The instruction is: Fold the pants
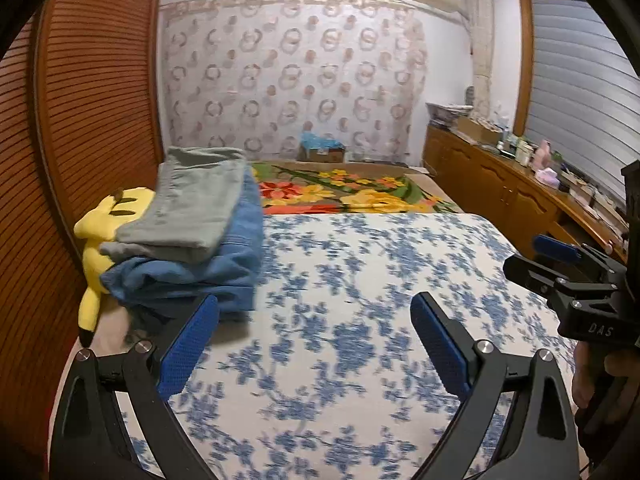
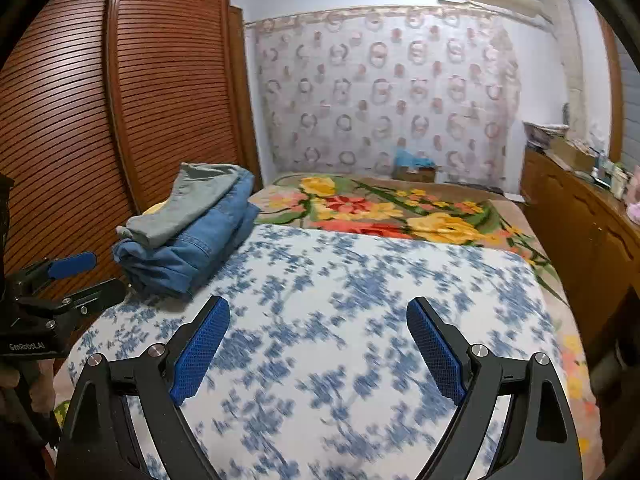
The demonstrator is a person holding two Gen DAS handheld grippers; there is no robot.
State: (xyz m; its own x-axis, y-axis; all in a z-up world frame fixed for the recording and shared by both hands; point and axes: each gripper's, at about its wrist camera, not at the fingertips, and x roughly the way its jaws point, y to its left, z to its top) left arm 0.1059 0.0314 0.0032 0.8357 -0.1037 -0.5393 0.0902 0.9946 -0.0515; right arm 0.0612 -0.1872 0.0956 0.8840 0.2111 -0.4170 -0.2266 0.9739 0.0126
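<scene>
We see folded grey pants (image 1: 192, 204) atop folded blue denim (image 1: 200, 272), stacked at bed's (image 1: 360, 280) far left. Left gripper (image 1: 316, 344), right gripper (image 2: 318, 344): jaws spread wide, holding nothing. We judge folding finished; no unfolded garment in view.
</scene>
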